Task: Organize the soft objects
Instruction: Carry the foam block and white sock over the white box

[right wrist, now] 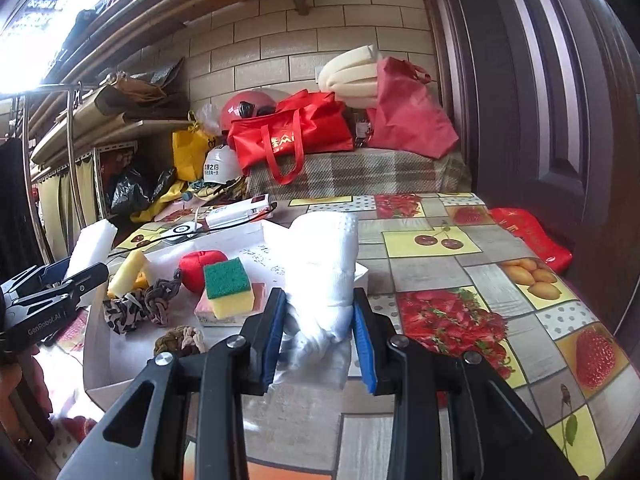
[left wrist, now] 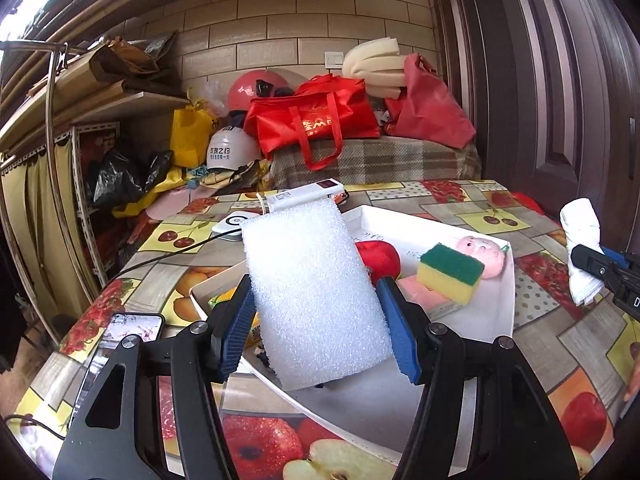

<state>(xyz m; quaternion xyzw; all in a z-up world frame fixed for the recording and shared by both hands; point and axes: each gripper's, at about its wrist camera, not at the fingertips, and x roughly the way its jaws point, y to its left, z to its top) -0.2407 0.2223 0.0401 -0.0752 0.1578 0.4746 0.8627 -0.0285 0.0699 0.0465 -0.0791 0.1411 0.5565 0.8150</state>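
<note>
While the left gripper (left wrist: 316,320) clamps a white foam block (left wrist: 312,296) above the tray (left wrist: 496,320), the right gripper (right wrist: 320,336) pinches a white cloth (right wrist: 324,272) tight.

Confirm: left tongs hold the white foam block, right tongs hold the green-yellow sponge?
Half right. The left tongs do hold the foam block. The right tongs grip a white cloth; the right wrist view shows the sponge lying in the tray.
</note>
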